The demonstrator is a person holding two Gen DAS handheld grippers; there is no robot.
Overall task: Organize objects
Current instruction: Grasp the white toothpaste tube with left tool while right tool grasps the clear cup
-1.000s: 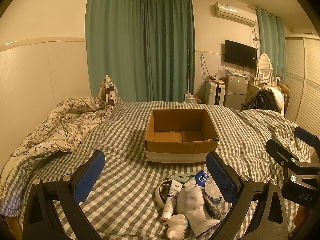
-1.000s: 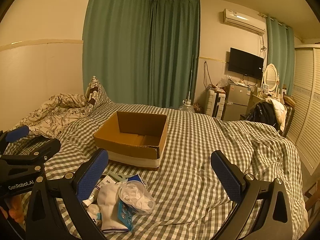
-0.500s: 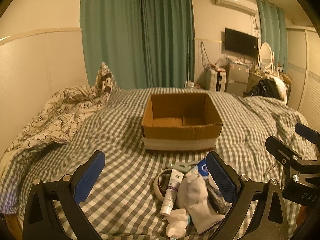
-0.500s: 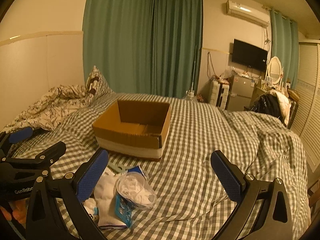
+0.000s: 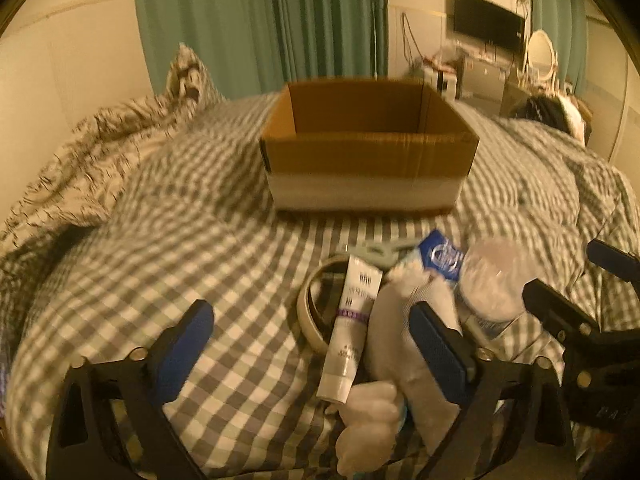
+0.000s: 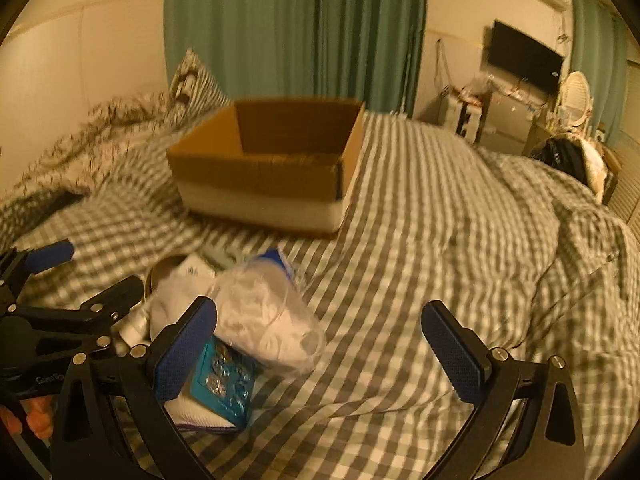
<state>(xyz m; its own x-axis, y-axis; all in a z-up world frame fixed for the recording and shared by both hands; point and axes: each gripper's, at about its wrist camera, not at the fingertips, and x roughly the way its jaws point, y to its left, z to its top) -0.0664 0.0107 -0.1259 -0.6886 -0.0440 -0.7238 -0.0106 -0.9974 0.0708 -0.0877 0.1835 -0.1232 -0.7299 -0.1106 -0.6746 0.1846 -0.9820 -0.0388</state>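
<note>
An open cardboard box [image 5: 370, 152] sits on the checked bed; it also shows in the right wrist view [image 6: 264, 168]. In front of it lies a pile: a white tube [image 5: 350, 324], a tape roll [image 5: 310, 312], a white sock [image 5: 400, 320], a clear bag of white stuff [image 5: 494, 280] [image 6: 268, 312], a blue packet [image 5: 442, 254] and a teal blister pack [image 6: 222, 382]. My left gripper [image 5: 312, 354] is open and empty, low over the tube and sock. My right gripper [image 6: 320, 350] is open and empty, just right of the pile.
A crumpled patterned duvet [image 5: 92, 148] lies at the left by the wall. Green curtains [image 5: 280, 20] hang behind the bed. A TV [image 6: 524, 60], small fridge and a mirror stand at the back right. The checked cover [image 6: 460, 216] spreads to the right.
Both grippers have dropped and moved forward toward the pile; the box and objects appear larger and nearer. Both stay open. Nothing has been picked up.
</note>
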